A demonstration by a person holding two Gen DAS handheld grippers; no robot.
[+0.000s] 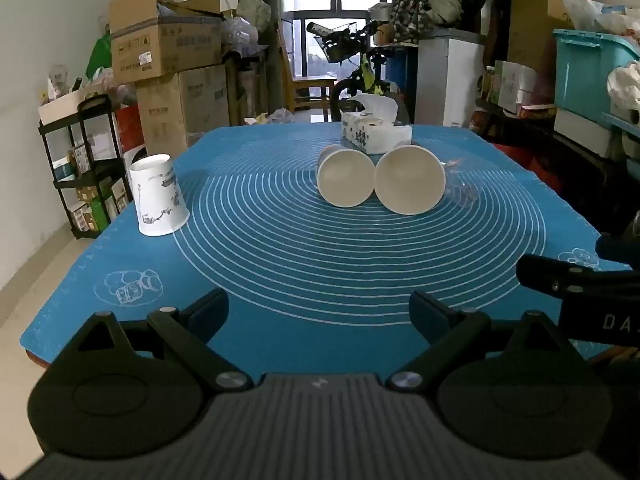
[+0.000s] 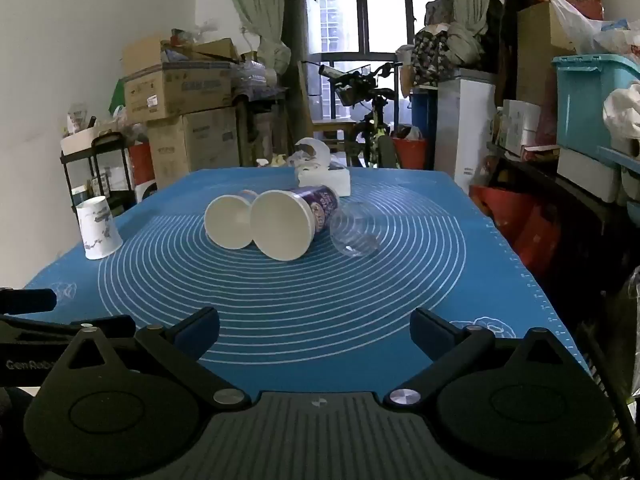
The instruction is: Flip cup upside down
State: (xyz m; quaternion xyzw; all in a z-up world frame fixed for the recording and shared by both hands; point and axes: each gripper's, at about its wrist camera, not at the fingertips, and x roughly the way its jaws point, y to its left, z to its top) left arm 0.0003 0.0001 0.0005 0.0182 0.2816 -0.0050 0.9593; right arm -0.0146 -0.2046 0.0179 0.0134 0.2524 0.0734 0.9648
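Note:
Two paper cups lie on their sides mid-mat, mouths toward me: a smaller one (image 1: 345, 177) (image 2: 229, 221) and a larger purple-printed one (image 1: 409, 180) (image 2: 282, 230). A clear plastic cup (image 1: 462, 190) (image 2: 354, 231) lies on its side to their right. A white printed cup (image 1: 158, 196) (image 2: 98, 227) stands upside down at the mat's left edge. My left gripper (image 1: 319, 312) is open and empty above the mat's near edge. My right gripper (image 2: 315, 326) is open and empty too, and shows at the right of the left wrist view (image 1: 576, 280).
A blue silicone mat (image 1: 320, 264) (image 2: 320, 288) covers the table. A tissue box (image 1: 374, 130) (image 2: 323, 174) stands at the far side. Cardboard boxes (image 1: 168, 48), a black shelf rack (image 1: 86, 168), a bicycle (image 2: 372, 116) and teal bins (image 2: 592, 100) surround the table.

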